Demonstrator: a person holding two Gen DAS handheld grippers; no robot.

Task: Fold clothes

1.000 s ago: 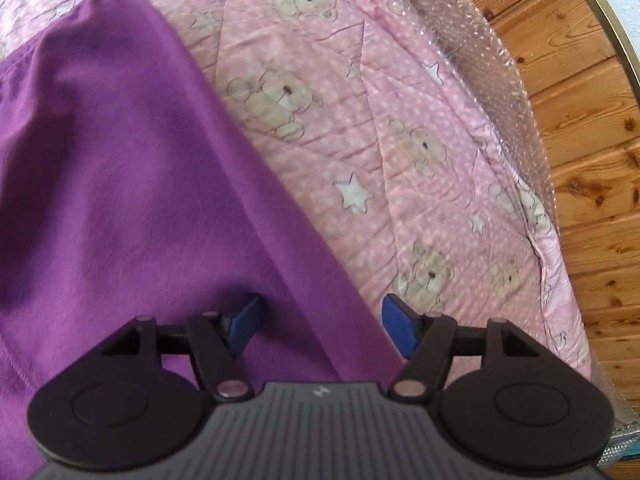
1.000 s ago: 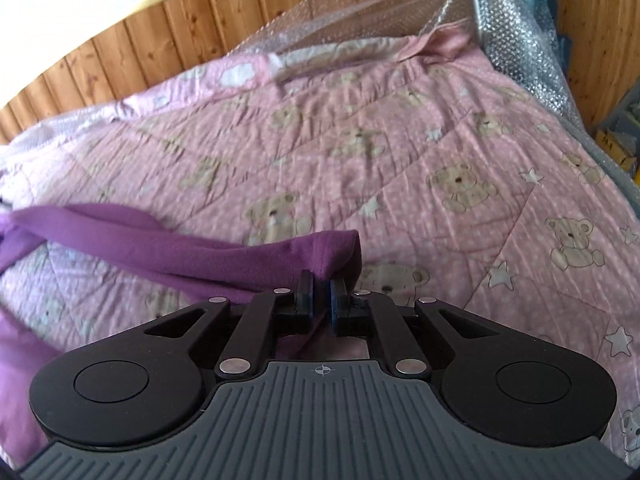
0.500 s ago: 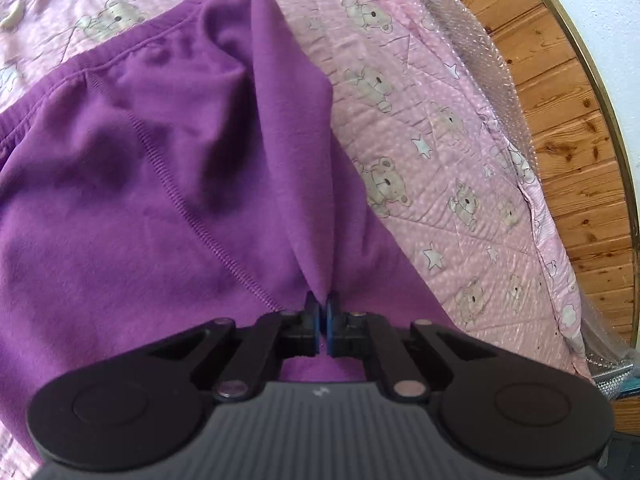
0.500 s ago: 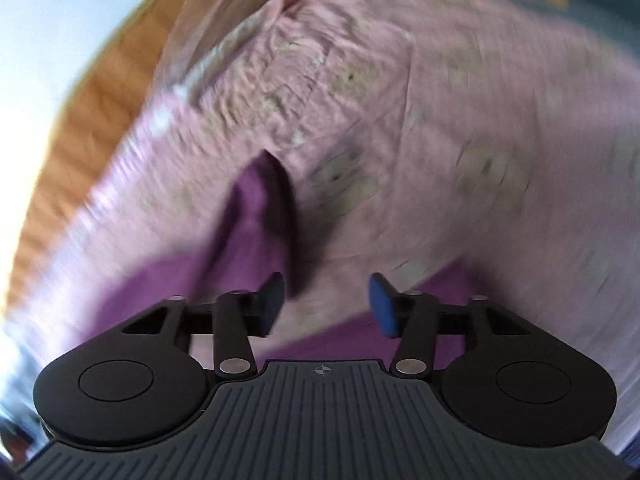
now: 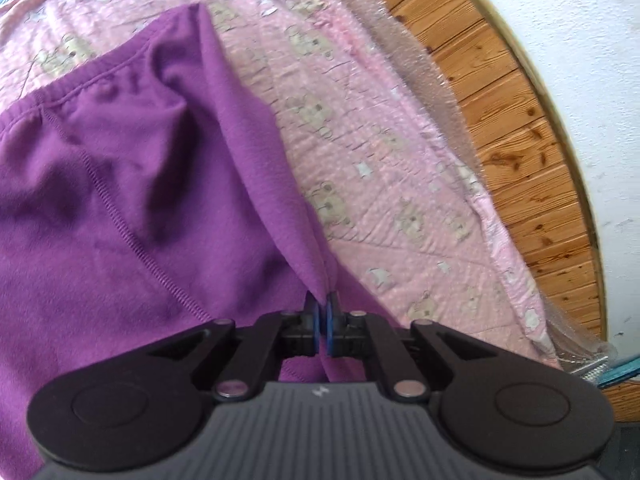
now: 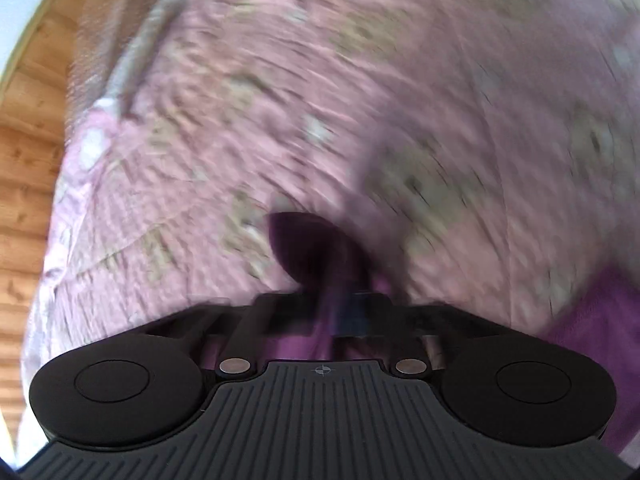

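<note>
A: Where is the purple garment (image 5: 120,208)?
B: Spread on the pink teddy-bear quilt (image 5: 360,152) of the bed, wood panelling (image 5: 512,128) beyond.
A: The left hand-held gripper (image 5: 321,312)?
B: Pinched tight on a raised fold of it.
A: The right hand-held gripper (image 6: 344,312)?
B: Blurred; clamped together, with purple cloth bunched between the pads.

The garment (image 5: 132,208) is plain purple with a stitched seam in the same colour. The quilt (image 5: 360,128) is pink, printed with beige teddy bears and white stars. The wall panelling (image 5: 508,128) is orange-brown knotty wood. The fingers (image 5: 316,322) carry blue pads.
</note>
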